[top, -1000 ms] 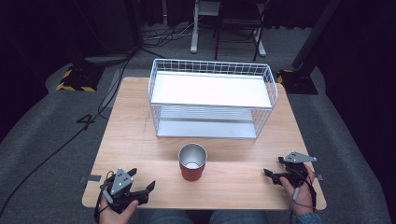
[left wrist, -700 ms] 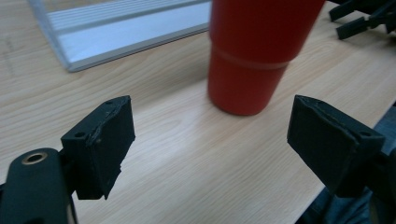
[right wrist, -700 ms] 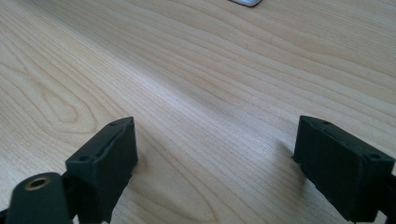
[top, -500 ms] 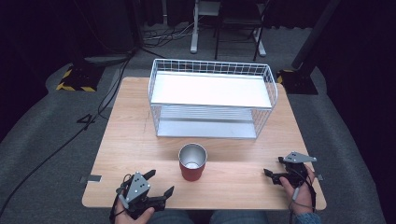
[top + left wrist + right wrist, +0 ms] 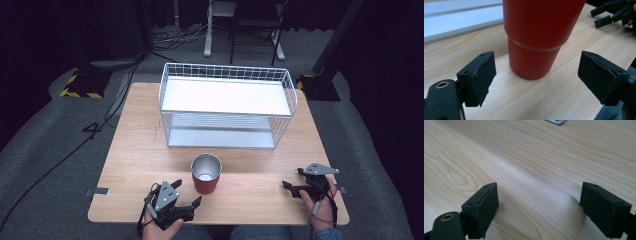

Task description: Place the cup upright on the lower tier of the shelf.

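Red, one cup [image 5: 205, 173] stands before one wire rack [image 5: 227, 105]; two tongs, left tongs [image 5: 186, 195] and right tongs [image 5: 294, 178], gape wide, empty.

A white wire rack [image 5: 227, 105] stands on the wooden table [image 5: 135, 150], behind a red cup [image 5: 205, 173].

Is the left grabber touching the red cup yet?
Apart. In the left gripper view, the left gripper is open, and bare table shows between each of its fingers and the red cup.
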`<act>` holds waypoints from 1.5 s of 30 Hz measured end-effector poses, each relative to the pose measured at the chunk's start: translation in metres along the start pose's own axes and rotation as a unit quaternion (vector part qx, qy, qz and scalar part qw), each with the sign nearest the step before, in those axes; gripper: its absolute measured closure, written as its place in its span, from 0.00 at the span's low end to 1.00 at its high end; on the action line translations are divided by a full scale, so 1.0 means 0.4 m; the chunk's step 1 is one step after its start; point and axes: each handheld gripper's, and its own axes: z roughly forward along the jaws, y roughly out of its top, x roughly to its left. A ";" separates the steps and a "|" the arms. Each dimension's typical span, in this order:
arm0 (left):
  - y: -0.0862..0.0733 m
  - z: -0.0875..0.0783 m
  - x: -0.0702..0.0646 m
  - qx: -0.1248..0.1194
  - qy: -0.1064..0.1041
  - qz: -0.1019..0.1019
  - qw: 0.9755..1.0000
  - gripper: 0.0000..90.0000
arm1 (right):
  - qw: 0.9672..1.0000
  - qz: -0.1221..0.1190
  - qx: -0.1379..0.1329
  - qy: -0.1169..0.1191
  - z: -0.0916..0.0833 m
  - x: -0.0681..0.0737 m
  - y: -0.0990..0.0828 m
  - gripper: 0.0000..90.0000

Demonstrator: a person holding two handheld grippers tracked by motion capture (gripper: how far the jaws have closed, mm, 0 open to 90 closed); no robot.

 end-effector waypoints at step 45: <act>0.027 0.167 -0.027 0.010 0.042 -0.009 0.999 0.16 | 1.000 0.001 0.001 0.002 0.000 -0.001 0.000 0.17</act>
